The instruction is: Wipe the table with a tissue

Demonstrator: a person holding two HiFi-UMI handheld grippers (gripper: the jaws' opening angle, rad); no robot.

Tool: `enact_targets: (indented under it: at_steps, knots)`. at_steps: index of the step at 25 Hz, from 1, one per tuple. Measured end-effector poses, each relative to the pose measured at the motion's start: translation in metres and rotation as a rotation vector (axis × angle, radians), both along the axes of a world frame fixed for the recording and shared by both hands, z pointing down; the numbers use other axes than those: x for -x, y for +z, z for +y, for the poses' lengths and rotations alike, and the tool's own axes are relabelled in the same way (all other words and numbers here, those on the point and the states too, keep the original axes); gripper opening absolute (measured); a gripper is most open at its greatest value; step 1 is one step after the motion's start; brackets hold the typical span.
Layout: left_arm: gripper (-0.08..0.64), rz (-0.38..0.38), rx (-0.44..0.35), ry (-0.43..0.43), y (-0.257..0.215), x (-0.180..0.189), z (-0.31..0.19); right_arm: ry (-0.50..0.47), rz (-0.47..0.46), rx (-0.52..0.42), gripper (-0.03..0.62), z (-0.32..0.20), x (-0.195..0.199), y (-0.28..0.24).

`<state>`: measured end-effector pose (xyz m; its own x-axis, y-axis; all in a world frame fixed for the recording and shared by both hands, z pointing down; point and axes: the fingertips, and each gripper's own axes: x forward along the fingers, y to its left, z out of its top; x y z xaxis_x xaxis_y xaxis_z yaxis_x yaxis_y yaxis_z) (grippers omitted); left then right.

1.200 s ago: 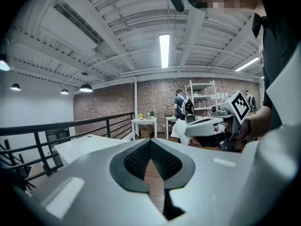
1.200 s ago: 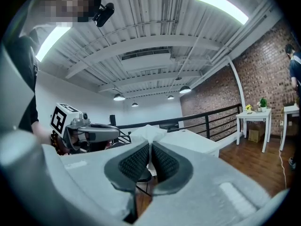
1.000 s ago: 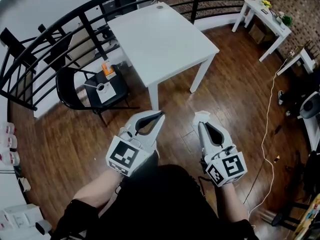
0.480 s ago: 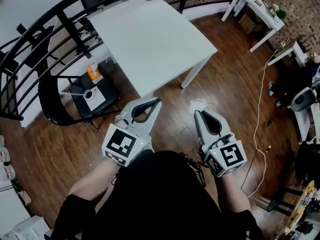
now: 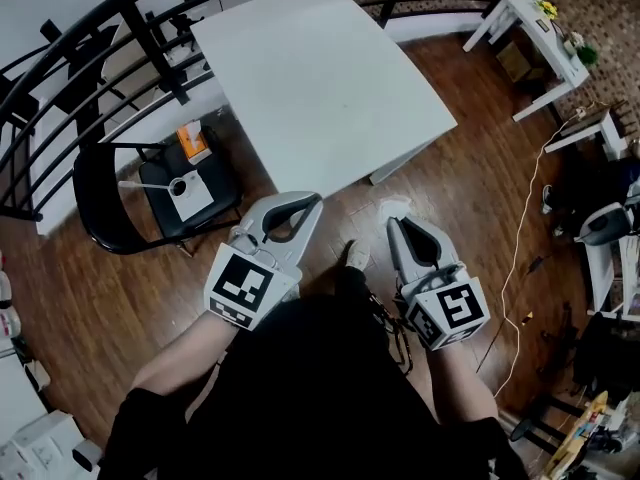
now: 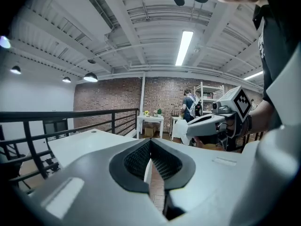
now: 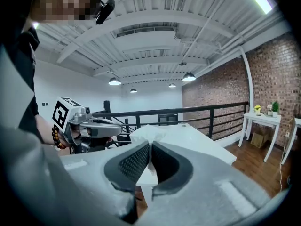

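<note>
Head view looks steeply down on a white surface (image 5: 320, 78) standing on a wood floor (image 5: 480, 188). Both grippers are held side by side over the floor, just short of the surface's near corner and clear of it. The left gripper (image 5: 312, 200) points toward that corner. The right gripper (image 5: 395, 224) carries a crumpled white tissue (image 5: 392, 208) at its tip, hanging above the floor and not touching the surface. To the left stands a black chair (image 5: 88, 193) with an orange box (image 5: 194, 140) on its seat. A white side table (image 5: 540, 28) sits at the upper right, and a pale cable (image 5: 520, 238) trails across the floor.

Left gripper view shows its jaws pressed together with nothing between them. The bare surface (image 6: 89, 142) lies beyond, a black railing (image 6: 70, 113) runs behind it, and the right gripper (image 6: 188, 128) shows to the right with the tissue (image 6: 180, 128) at its tip.

Right gripper view shows its jaws clamped on the tissue (image 7: 148, 132), which bunches up above the tips. The surface (image 7: 197, 140) lies ahead, and the left gripper (image 7: 120, 126) is at the left, near but apart.
</note>
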<state>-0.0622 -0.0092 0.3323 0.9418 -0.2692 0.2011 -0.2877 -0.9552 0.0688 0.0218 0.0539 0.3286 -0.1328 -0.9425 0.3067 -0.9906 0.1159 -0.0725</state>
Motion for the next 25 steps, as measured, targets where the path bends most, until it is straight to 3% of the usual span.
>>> enact_targets:
  at_steps: [7,17,25]
  knots:
    - [0.015,-0.059,0.019,-0.099,0.027,-0.035,-0.042,-0.095,-0.011,0.04,0.006,-0.054,-0.044,0.027]
    - [0.015,-0.152,0.066,-0.29,0.058,-0.11,-0.093,-0.289,0.018,0.137,0.006,-0.135,-0.141,0.081]
    - [0.015,-0.193,0.085,-0.396,0.069,-0.153,-0.118,-0.414,0.014,0.197,0.006,-0.179,-0.174,0.116]
